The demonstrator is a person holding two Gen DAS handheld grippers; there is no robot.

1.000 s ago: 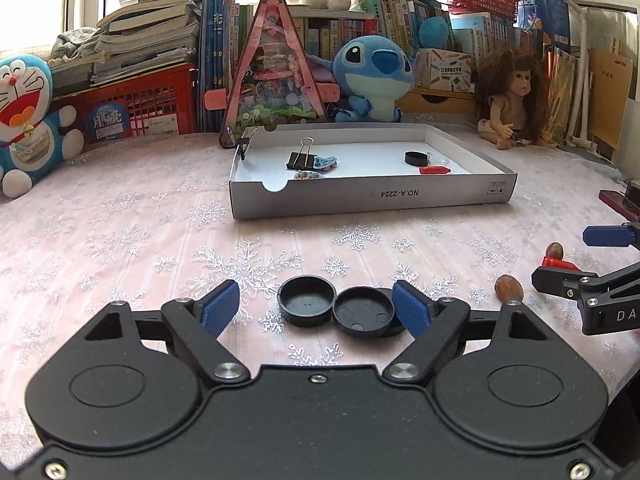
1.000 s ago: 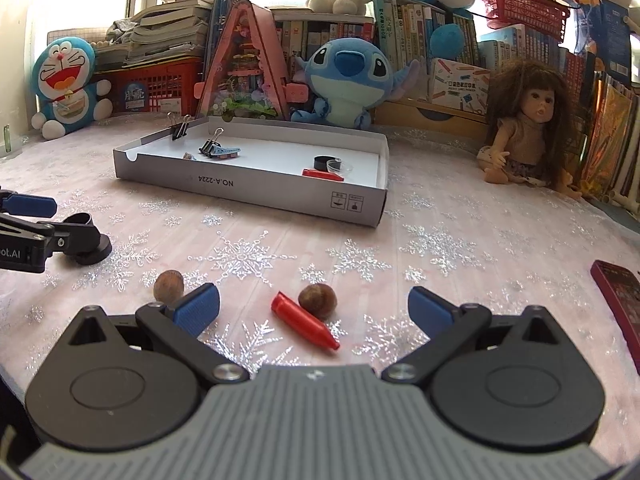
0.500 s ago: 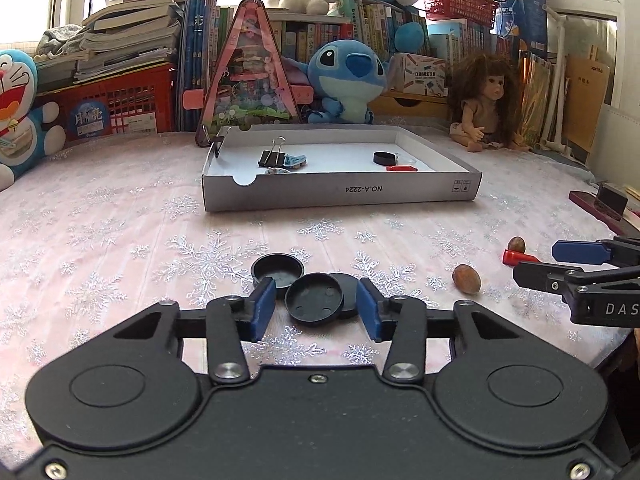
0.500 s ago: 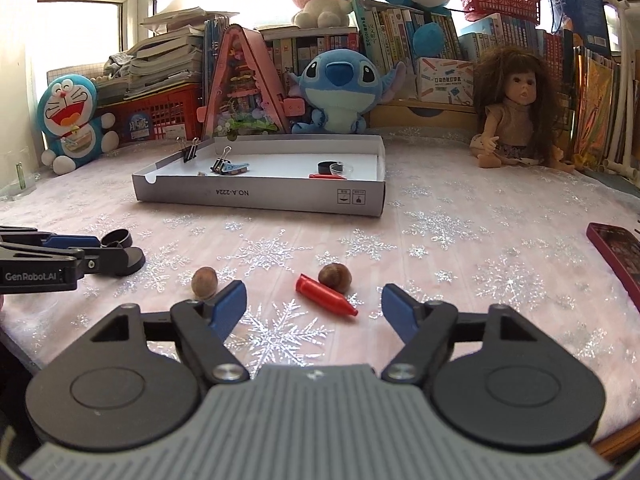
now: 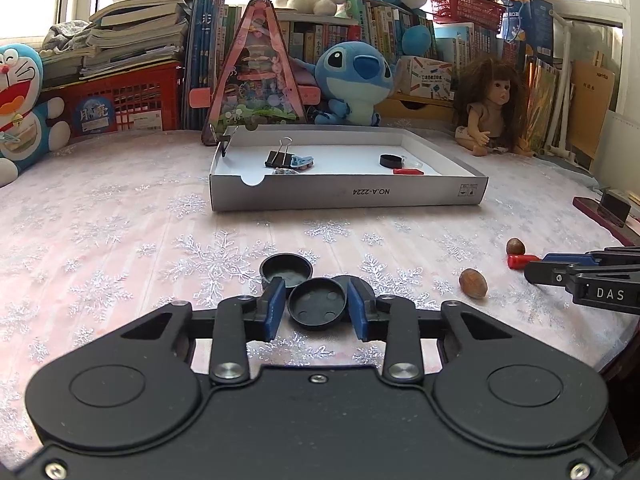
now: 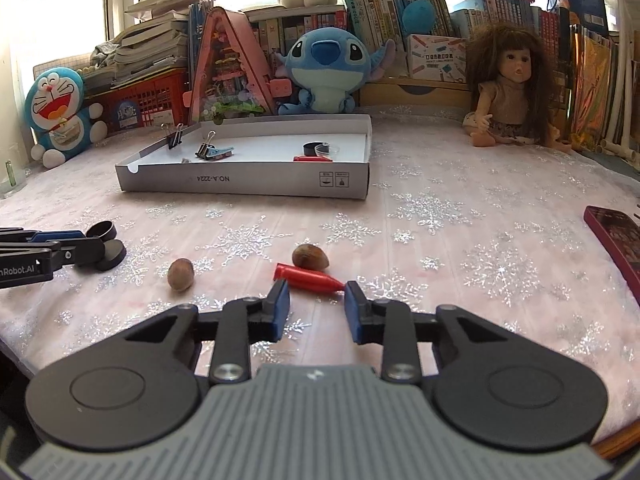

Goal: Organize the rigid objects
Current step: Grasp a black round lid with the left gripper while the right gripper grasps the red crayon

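Your left tool [image 5: 316, 306] has its blue pads pinching a round black cap [image 5: 317, 306], one pad on each side of the rim, low over the snowflake-patterned counter [image 5: 120, 240]. Two more black caps sit right there: one open-side up just past the left pad [image 5: 285, 269], and another mostly hidden behind the right pad [image 5: 354, 282], touching the held one as far as I can tell.

Your right tool [image 6: 313, 305] is spread, with nothing between the pads. The red crayon [image 6: 308, 279] lies on the counter just beyond the fingertips, pointy end toward the right, so the pads sit either side of it but don't touch it. One brown nut [image 6: 310, 257] is just behind the crayon, and a second nut [image 6: 181, 274] is off to the left, between your two tools.

Farther back in the middle is the white cardboard tray [image 5: 348, 196] marked NO.A-2224. Inside it:
- a black binder clip [image 5: 279, 156] with a blue clip [image 5: 303, 160] beside it on the left
- another binder clip [image 6: 175, 136] on the far-left wall
- a black cap [image 5: 391, 160] and a red crayon [image 5: 408, 171] on the right

A dark red phone [image 6: 616, 240] lies at the right edge of the counter.
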